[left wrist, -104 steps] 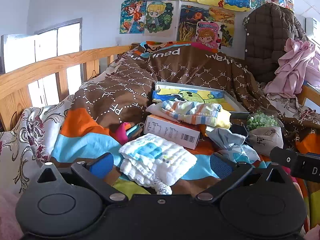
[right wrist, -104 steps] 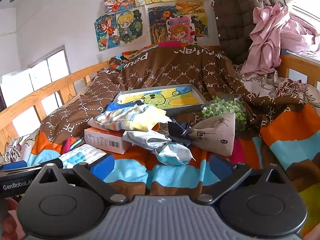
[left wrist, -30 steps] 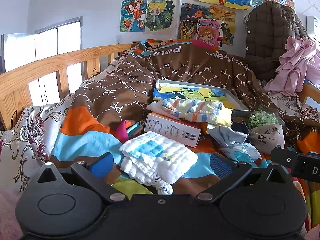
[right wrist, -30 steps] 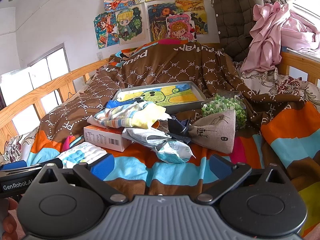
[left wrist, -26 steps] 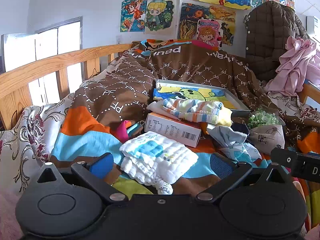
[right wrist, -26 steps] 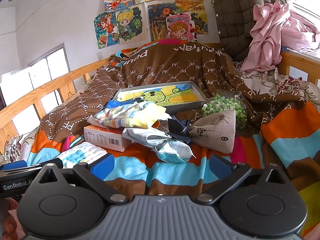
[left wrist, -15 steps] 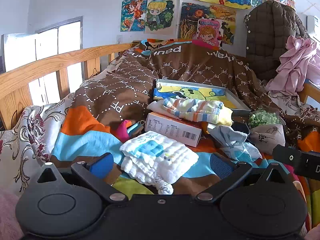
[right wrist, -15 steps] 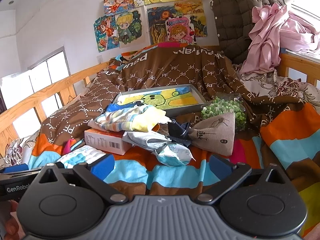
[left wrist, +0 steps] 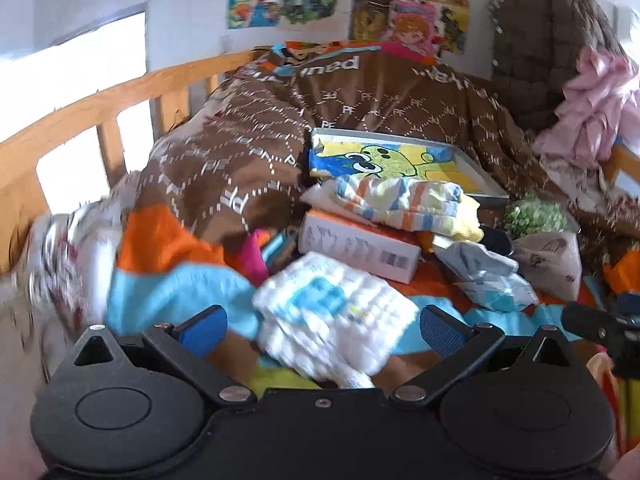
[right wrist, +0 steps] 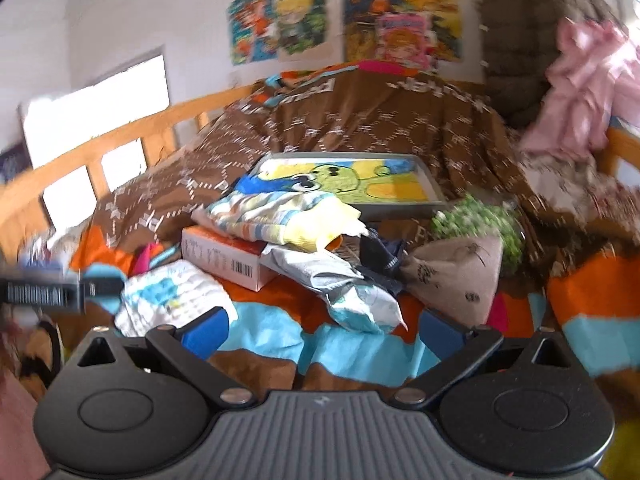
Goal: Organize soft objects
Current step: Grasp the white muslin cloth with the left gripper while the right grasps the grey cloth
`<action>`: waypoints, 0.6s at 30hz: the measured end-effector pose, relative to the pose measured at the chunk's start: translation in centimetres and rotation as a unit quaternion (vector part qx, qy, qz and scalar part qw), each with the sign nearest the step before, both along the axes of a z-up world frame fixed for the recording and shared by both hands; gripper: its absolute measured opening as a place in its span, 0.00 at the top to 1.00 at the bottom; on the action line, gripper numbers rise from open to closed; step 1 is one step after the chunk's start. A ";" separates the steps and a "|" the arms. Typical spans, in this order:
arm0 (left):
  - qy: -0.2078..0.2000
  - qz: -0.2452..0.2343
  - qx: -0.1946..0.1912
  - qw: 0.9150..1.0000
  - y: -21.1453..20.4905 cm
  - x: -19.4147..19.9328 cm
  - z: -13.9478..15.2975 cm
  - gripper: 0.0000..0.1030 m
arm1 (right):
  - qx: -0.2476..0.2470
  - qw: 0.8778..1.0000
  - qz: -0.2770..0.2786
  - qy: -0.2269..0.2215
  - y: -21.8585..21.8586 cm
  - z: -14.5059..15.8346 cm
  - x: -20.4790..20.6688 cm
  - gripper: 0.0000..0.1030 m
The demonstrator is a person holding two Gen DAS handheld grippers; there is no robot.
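Here, the left gripper [left wrist: 322,330] hangs with its blue-padded jaws spread wide on either side of a folded white quilted cloth with a blue patch [left wrist: 332,312], gripping nothing. The right gripper [right wrist: 324,332], equally wide and empty, faces a crumpled grey-blue plastic pouch [right wrist: 344,284] on the striped blanket [right wrist: 276,332]. Farther off, a striped pastel garment [left wrist: 404,204] lies over a white cardboard box [left wrist: 360,246], near a grey tray with a cartoon picture [left wrist: 472,164].
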State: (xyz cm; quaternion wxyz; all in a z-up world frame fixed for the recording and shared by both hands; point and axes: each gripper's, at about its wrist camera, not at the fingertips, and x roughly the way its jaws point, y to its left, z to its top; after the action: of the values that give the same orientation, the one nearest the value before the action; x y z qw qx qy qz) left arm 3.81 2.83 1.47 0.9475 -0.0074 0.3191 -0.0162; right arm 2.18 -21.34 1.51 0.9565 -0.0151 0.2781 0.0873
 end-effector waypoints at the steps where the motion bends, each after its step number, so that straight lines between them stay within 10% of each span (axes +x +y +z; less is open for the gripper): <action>1: 0.005 -0.007 0.012 1.000 0.5 0.8 0.3 0.01 | -0.010 1.000 0.007 -0.001 0.2 0.0 0.4 0.00; 18: 0.033 -0.126 0.055 0.990 -0.6 8.2 -2.2 0.01 | -0.093 0.991 0.100 0.013 0.9 -2.0 8.4 0.00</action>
State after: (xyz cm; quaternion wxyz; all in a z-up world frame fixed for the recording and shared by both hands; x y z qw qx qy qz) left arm 11.97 2.19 -0.69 0.9259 0.0843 0.3490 -0.1174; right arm 10.54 -20.44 -0.47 0.9336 -0.1306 0.2947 0.1566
